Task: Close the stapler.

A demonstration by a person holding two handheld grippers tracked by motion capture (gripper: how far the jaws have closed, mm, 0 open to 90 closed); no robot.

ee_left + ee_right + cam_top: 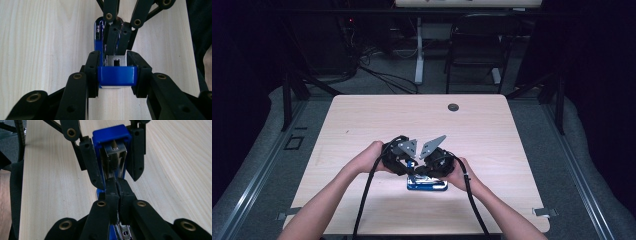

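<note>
Left tool (pixel 117 75) was clamped across the blue end of the stapler (pixel 117 73), jaws squeezing both sides, probably bracing it. Right tool (pixel 117 187) had its jaws pinched together down in the stapler's open metal channel (pixel 115 160), maybe on something thin inside, too hidden to tell. The stapler sat on the counter (pixel 362 125), near the person's edge, both hands (pixel 367 159) crowded over it.

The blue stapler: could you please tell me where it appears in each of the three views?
High view: the blue stapler lies at lower centre, under both tongs.
Left gripper view: centre, blue end clamped between the near jaws.
Right gripper view: top centre, running down to the bottom.
Shared landmark: the pale wooden table.
</note>
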